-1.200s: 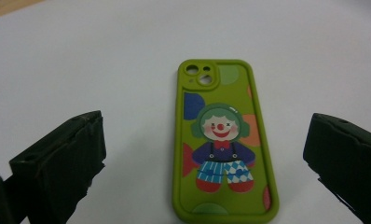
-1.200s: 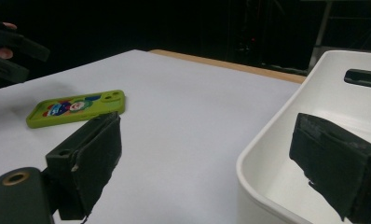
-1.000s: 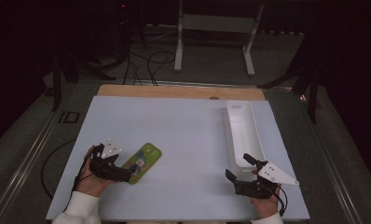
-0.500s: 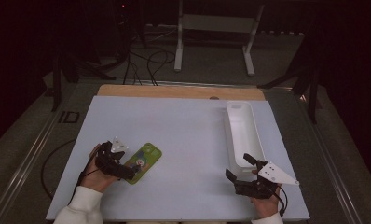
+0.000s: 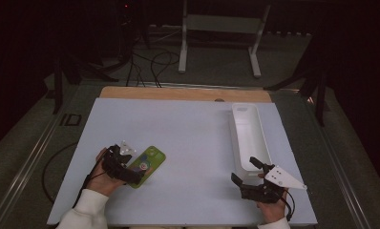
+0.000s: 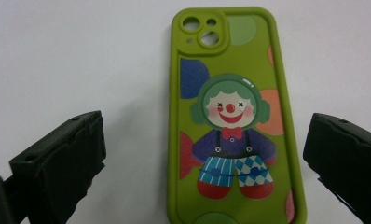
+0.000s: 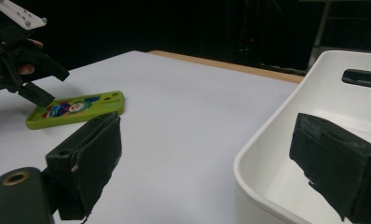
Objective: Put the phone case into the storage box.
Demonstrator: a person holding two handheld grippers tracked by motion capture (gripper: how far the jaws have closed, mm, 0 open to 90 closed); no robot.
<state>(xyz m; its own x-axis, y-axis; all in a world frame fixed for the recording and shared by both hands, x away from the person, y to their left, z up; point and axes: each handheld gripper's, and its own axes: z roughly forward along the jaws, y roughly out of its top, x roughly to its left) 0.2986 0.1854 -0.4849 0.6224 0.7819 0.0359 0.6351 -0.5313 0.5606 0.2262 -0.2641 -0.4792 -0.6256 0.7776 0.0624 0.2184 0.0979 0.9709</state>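
A green phone case (image 5: 149, 163) with a clown picture lies flat on the white table top (image 5: 188, 133), at the near left. My left gripper (image 5: 132, 175) is at its near end, open. In the left gripper view the case (image 6: 230, 121) lies between the two wide-apart jaws of the left gripper (image 6: 207, 140), neither jaw touching it. My right gripper (image 5: 245, 171) is open at the near end of a long white tray (image 5: 248, 129). In the right gripper view that gripper (image 7: 214, 156) has one jaw over the tray (image 7: 263, 149) and the other outside it.
The tray holds nothing that I can see. A wooden strip (image 5: 178, 93) runs along the table's far edge. Behind it stands a metal frame (image 5: 221, 26), with cables (image 5: 154, 59) on the floor. The right gripper view shows the case (image 7: 76, 109) and the left gripper (image 7: 46, 84) farther off.
My left gripper has crept a little to the right, onto the near end of the phone case. The case, the tray and the right gripper have stayed put.
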